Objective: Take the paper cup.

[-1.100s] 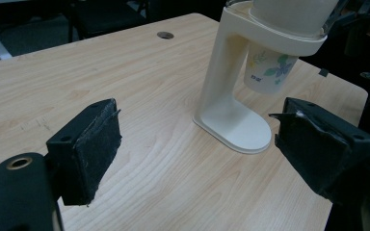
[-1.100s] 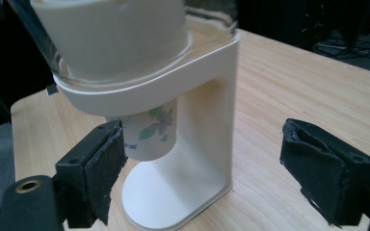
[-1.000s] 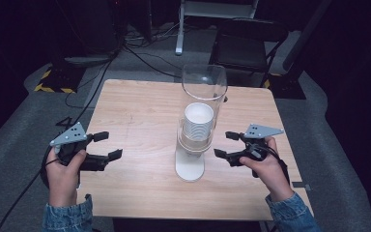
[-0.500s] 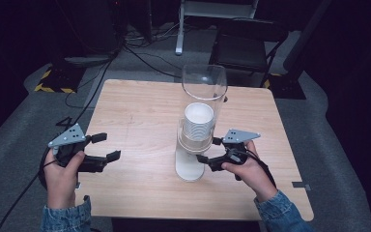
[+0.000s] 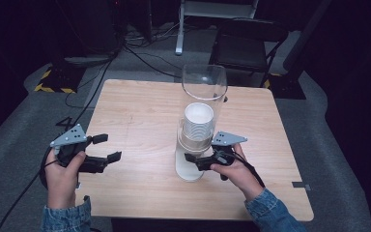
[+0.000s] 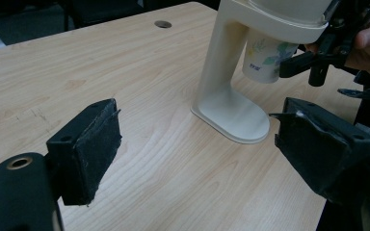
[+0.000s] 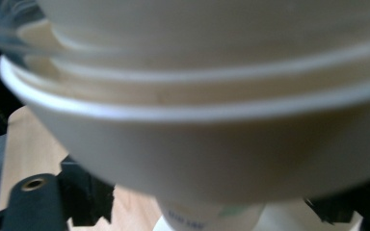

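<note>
The right gripper (image 5: 193,159) is at the bottom paper cup (image 6: 265,60), which pokes out under the cup dispenser (image 5: 193,145). Its fingers (image 6: 296,62) have just been closing and sit on each side of the cup. I cannot tell if they press on it yet. In the right gripper view the cup (image 7: 212,219) is cut off at the bottom edge, and the blurry dispenser ring hides most of the fingers.

The left gripper (image 5: 104,152) has its fingers (image 6: 84,149) wide open with nothing between them. It is held over the tabletop (image 5: 140,111), well apart from the dispenser.

The dispenser stands straight up, long from top to bottom, near the middle of the tabletop. Its clear tube (image 5: 204,87) holds a stack of white cups (image 5: 199,118), open ends up.
</note>
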{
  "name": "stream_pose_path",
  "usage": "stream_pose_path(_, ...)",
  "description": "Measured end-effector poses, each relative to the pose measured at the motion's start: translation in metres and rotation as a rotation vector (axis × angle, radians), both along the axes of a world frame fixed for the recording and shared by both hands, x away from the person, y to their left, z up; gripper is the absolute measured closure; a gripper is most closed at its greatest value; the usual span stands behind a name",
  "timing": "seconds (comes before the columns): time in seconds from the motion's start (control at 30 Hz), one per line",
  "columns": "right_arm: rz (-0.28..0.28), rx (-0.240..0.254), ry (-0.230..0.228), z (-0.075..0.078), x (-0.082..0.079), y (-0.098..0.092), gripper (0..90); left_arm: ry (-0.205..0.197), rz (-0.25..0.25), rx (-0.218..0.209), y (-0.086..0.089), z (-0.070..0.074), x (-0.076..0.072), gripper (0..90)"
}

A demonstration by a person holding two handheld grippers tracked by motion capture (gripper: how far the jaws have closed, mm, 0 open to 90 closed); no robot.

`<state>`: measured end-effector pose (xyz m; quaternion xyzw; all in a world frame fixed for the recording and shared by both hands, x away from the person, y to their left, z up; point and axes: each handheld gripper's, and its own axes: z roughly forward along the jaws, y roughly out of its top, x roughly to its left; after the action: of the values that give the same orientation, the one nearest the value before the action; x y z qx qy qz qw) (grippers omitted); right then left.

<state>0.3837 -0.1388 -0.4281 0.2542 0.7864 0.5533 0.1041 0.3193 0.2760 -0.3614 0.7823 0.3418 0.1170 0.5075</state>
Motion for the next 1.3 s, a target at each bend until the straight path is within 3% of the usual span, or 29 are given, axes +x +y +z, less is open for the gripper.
stream_pose_path(0.1,-0.015,0.033,-0.046,-0.0006,-0.0011,0.0026,21.8,0.005,-0.003,0.003,-0.0006,-0.0007,0.0005,15.9)
stream_pose_path(0.37,-0.048,0.057,-0.103,-0.0015,-0.0022,0.0045,27.0,0.008,-0.007,0.007,-0.0012,-0.0017,0.0015,15.9)
stream_pose_path(0.8,-0.047,0.053,-0.107,-0.0037,-0.0038,0.0036,29.9,0.012,-0.013,0.008,-0.0017,-0.0018,0.0015,16.0)
stream_pose_path(1.3,-0.031,0.056,-0.150,-0.0084,-0.0025,0.0017,30.1,0.017,-0.019,0.001,-0.0029,-0.0020,0.0014,16.0)
